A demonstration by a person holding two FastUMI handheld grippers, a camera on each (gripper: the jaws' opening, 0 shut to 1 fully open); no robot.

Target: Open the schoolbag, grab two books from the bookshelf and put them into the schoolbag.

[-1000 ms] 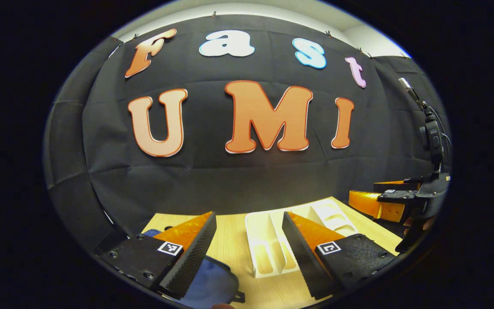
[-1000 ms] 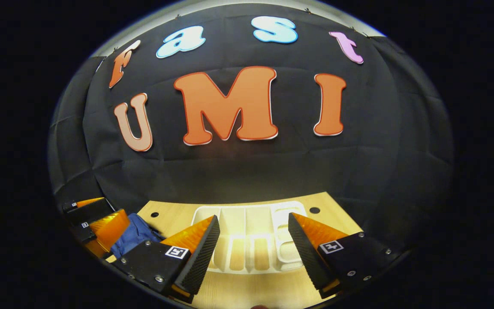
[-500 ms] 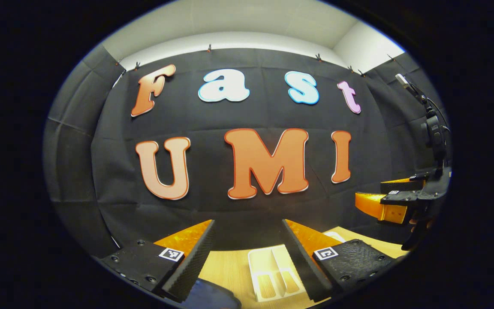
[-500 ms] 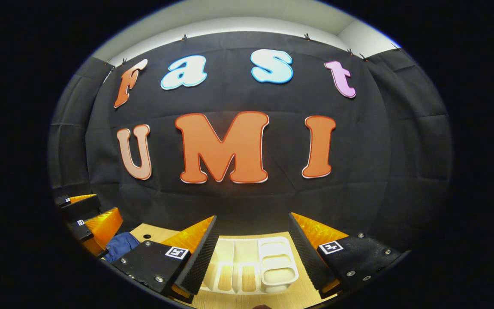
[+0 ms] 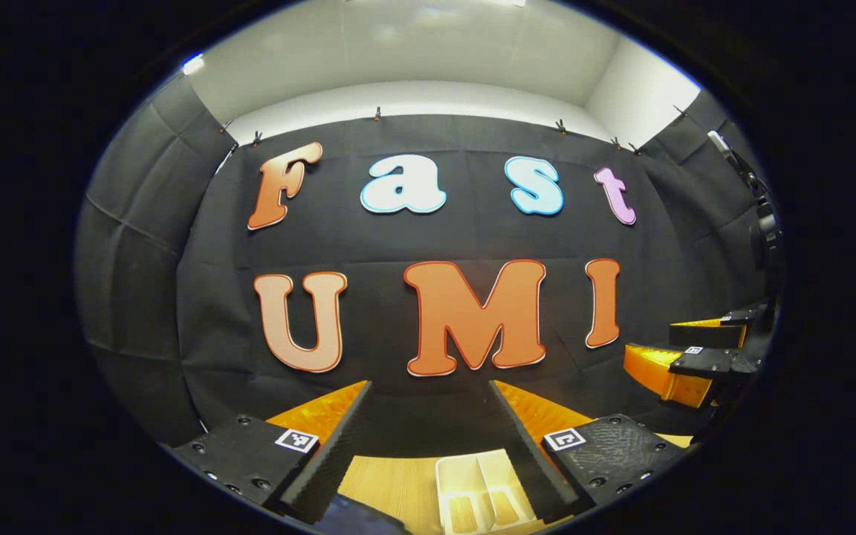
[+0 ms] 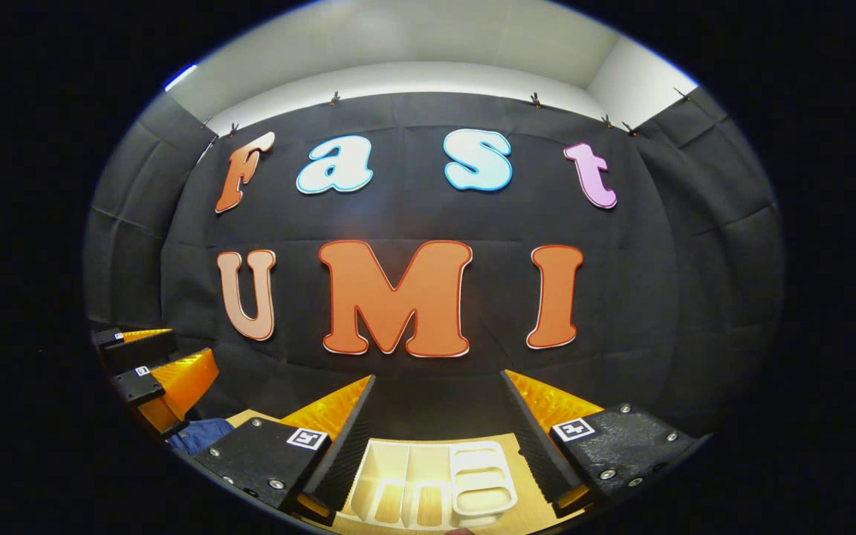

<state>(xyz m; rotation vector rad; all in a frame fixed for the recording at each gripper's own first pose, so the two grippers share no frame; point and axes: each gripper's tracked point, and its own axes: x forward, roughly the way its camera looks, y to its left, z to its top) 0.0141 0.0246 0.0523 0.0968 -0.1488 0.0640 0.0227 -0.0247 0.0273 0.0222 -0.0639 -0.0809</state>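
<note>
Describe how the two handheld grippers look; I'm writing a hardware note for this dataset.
The left gripper and right gripper are built alike. Each has two wedge-shaped jaws that taper forward and have finely ribbed inner faces. Each jaw sits on a textured mounting block fixed with small round screws. On top of each block is a square black-and-white marker tag.

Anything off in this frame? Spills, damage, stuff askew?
One thing: the white rack on the table holds no books in any slot visible. No spills or damage visible. Both claws, left and right, are open and empty, above the table.
</note>
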